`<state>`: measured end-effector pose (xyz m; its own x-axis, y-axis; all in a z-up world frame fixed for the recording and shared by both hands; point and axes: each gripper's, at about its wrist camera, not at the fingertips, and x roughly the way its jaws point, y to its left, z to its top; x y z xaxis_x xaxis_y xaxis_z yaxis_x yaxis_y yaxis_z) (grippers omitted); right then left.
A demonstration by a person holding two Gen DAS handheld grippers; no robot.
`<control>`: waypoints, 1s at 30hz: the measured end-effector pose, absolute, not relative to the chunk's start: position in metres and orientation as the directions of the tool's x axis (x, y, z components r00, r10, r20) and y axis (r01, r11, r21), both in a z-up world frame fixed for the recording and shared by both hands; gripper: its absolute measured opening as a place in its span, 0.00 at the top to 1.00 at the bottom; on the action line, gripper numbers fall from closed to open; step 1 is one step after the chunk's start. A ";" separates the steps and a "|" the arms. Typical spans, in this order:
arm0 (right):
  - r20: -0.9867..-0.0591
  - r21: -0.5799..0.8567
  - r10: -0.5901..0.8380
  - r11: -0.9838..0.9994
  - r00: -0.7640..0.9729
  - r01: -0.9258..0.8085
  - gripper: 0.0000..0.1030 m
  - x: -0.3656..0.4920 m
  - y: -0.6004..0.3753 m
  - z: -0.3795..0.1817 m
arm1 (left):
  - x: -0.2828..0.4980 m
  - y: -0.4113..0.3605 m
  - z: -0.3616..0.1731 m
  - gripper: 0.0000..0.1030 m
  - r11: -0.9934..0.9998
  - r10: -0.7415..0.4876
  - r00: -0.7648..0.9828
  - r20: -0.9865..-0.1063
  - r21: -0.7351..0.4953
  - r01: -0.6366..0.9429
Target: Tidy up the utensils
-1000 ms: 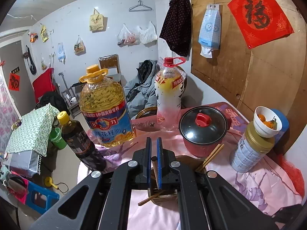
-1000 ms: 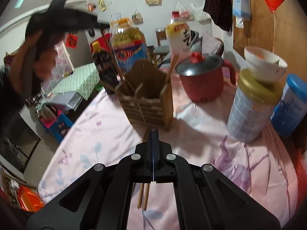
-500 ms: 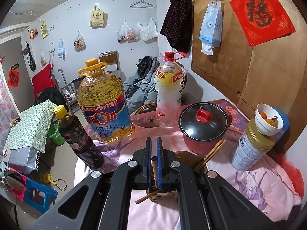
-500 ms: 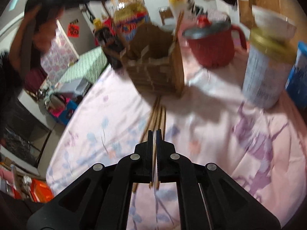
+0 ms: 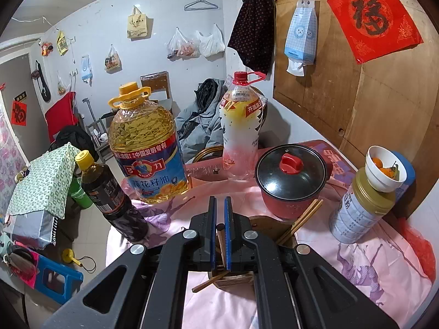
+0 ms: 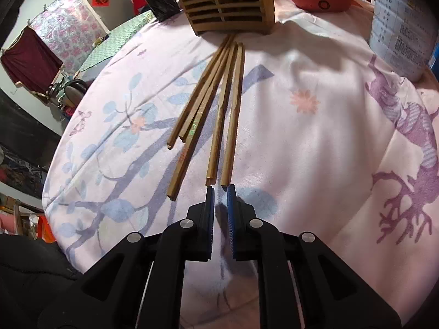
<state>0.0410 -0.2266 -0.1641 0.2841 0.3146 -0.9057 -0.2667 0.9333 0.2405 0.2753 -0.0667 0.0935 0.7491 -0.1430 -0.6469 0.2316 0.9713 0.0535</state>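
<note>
Left gripper (image 5: 220,235) raised above the slatted wooden utensil holder (image 5: 233,281), jaws closed on a single brown wooden chopstick (image 5: 221,242) standing almost upright between the blue pads. Below, partly hidden by the gripper body: the holder's rim, with one chopstick end (image 5: 210,281) poking out low on the left and two more chopsticks (image 5: 300,220) leaning out to the right toward the red electric pot with a black glass lid (image 5: 292,176).

Right gripper (image 6: 219,200) low over the pink floral cloth covering the counter (image 6: 315,137), jaws slightly parted and gripping nothing, tips just short of the near ends of two chopsticks. Five loose wooden chopsticks (image 6: 216,104) lying on the cloth in a narrow fan, far ends gathered just beside the base of the slatted holder (image 6: 230,2), near ends spread toward the gripper.

Behind the holder in the left view: large yellow cooking-oil jug with a blue label (image 5: 146,148), dark sauce bottle with a yellow cap (image 5: 109,194), tall red-capped plastic bottle (image 5: 241,126). To the right, a white tin with a gold lid (image 5: 359,211) carrying a small white bowl of orange fruit (image 5: 384,168).
</note>
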 end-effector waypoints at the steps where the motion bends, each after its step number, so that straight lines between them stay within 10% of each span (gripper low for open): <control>1: -0.902 0.241 0.316 0.934 0.296 -0.262 0.90 0.041 -0.227 -0.165 | 0.275 -0.066 0.094 0.95 0.971 -0.143 0.749 -0.647 0.053 0.232; 26: -0.746 0.197 0.329 0.940 0.579 -0.280 0.99 0.103 -0.245 -0.031 | 0.277 -0.058 0.089 0.95 0.975 -0.139 0.739 -0.659 0.040 0.219; 30: -0.832 0.207 0.316 0.939 0.456 -0.274 0.84 0.120 -0.234 -0.079 | 0.277 -0.057 0.085 0.95 0.975 -0.140 0.734 -0.665 0.037 0.220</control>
